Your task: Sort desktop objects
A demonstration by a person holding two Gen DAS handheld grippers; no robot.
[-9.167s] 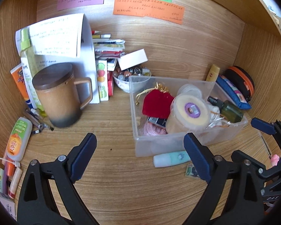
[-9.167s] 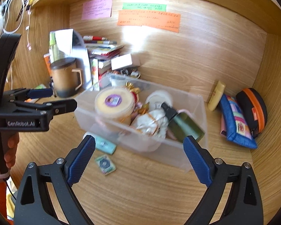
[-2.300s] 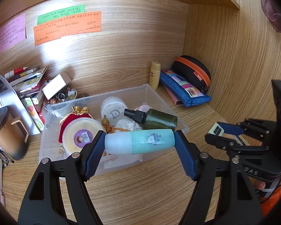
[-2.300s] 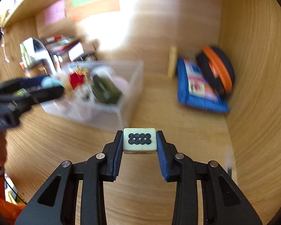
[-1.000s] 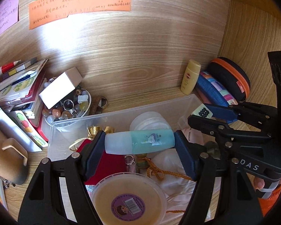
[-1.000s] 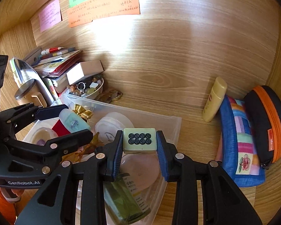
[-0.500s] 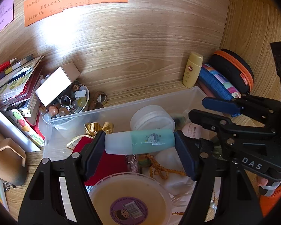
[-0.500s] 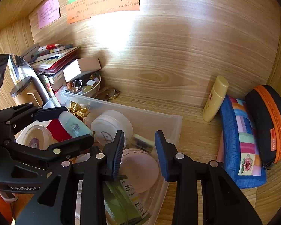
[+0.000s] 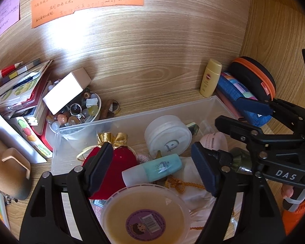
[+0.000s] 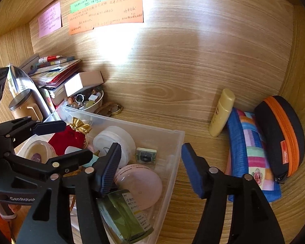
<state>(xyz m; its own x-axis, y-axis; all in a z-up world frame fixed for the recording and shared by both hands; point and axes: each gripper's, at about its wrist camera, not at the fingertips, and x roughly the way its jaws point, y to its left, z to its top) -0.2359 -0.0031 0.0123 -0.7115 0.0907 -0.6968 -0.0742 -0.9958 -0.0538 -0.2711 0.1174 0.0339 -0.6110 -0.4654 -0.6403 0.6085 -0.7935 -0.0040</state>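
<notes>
A clear plastic bin (image 9: 136, 120) (image 10: 173, 140) sits on the wooden desk, full of small items. My left gripper (image 9: 152, 168) is open above it. The teal tube (image 9: 152, 170) lies loose in the bin between the fingers, on the white cloth. My right gripper (image 10: 149, 169) is open and empty over the bin's right end. The mahjong tile (image 10: 146, 156) lies in the bin by the white jar (image 10: 113, 142), and shows in the left wrist view (image 9: 194, 127). A red pouch (image 9: 113, 160), a yellow-lidded tub (image 9: 144, 215), a pink compact (image 10: 140, 183) and a green bottle (image 10: 126, 213) also lie inside.
A yellow sunscreen bottle (image 10: 221, 111), a blue pencil case (image 10: 252, 158) and a black-orange case (image 10: 280, 134) line the right wall. A bowl of beads (image 9: 77, 111), a small box (image 9: 67, 90), books (image 9: 18, 89) and a brown mug (image 9: 8, 164) stand at the left.
My left gripper has opened and let the teal tube drop into the bin. My right gripper, open since half a second ago, has widened; the tile it released lies in the bin.
</notes>
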